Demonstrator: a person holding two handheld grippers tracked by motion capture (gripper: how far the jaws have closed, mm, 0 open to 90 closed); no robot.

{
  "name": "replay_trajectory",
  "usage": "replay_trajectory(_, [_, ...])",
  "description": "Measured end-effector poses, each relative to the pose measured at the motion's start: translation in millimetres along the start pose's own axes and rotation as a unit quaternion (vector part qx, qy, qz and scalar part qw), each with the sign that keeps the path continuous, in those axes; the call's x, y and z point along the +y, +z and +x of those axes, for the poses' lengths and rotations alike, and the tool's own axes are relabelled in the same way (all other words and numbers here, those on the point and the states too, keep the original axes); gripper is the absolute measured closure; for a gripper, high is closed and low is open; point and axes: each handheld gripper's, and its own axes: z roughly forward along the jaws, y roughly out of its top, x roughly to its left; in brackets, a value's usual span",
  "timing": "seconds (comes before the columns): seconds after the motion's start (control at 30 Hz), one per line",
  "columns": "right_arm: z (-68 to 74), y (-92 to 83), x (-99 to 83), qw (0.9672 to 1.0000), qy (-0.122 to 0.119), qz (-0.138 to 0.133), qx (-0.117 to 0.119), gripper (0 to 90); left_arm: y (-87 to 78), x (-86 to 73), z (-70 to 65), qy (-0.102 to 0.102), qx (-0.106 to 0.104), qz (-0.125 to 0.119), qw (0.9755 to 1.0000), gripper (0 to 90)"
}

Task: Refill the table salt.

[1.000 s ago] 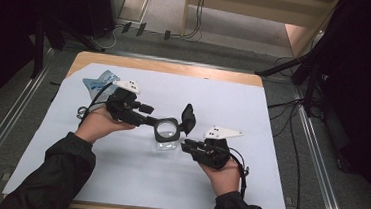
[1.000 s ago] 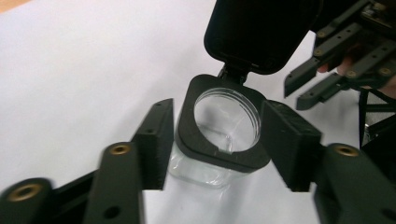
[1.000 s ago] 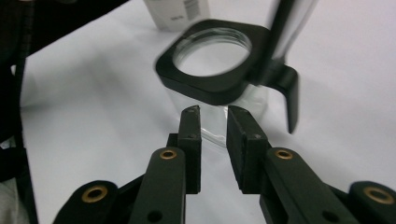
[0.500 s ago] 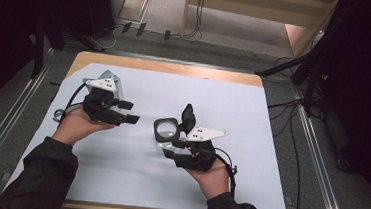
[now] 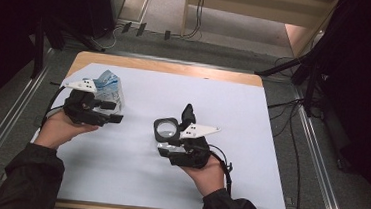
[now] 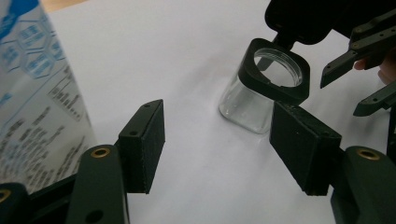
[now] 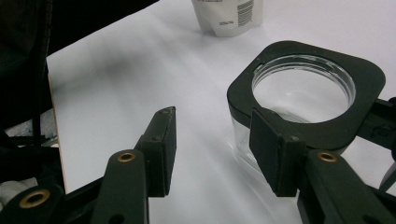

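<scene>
A clear glass jar (image 5: 167, 129) with a square black collar stands mid-table, its hinged lid (image 5: 189, 114) flipped up. In the right gripper view the jar (image 7: 303, 93) sits just outside the right jaw. My right gripper (image 5: 164, 147) (image 7: 212, 114) is open and has just been opening, with only bare table between its pads. My left gripper (image 5: 112, 112) (image 6: 217, 109) is off to the left. It is open too, its jaws have just been opening, and nothing is in them. The jar (image 6: 266, 88) lies ahead of it.
A blue-and-white printed pouch (image 5: 109, 86) (image 6: 37, 93) stands just behind my left gripper near the table's far left corner. A white sheet (image 5: 251, 140) covers the wooden tabletop. Cables and metal rails run along the floor on both sides.
My left gripper has pulled away from the jar and moved left to beside the pouch. My right gripper has let go near the jar and stands open; the jar stays put with its lid up.
</scene>
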Motion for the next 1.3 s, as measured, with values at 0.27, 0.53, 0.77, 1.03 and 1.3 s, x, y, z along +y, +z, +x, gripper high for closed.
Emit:
replay_trajectory(0.27, [-3.2,4.0,1.6,1.0,-0.003,0.004,0.003,51.5,-21.2,-11.6,14.0,-0.025,0.033,0.002,0.9991,37.3])
replay_trajectory(0.53, [-2.6,8.3,4.1,0.9999,-0.005,0.005,0.009,51.5,-36.9,-19.6,25.3,-0.042,0.064,0.01,0.997,38.9])
replay_trajectory(0.77, [-2.7,12.7,5.1,0.9998,-0.006,0.009,0.016,51.6,-40.6,-25.5,44.6,-0.067,0.09,0.011,0.9936,42.8])
replay_trajectory(1.03, [-2.3,13.0,3.9,0.9998,-0.004,0.009,0.015,51.6,-28.3,-17.4,63.8,-0.073,0.081,0.024,0.9938,59.8])
replay_trajectory(1.3, [-0.6,8.6,0.6,1.0,0.0,0.007,0.006,51.4,-10.1,-10.5,72.3,-0.059,0.087,0.046,0.9933,64.2])
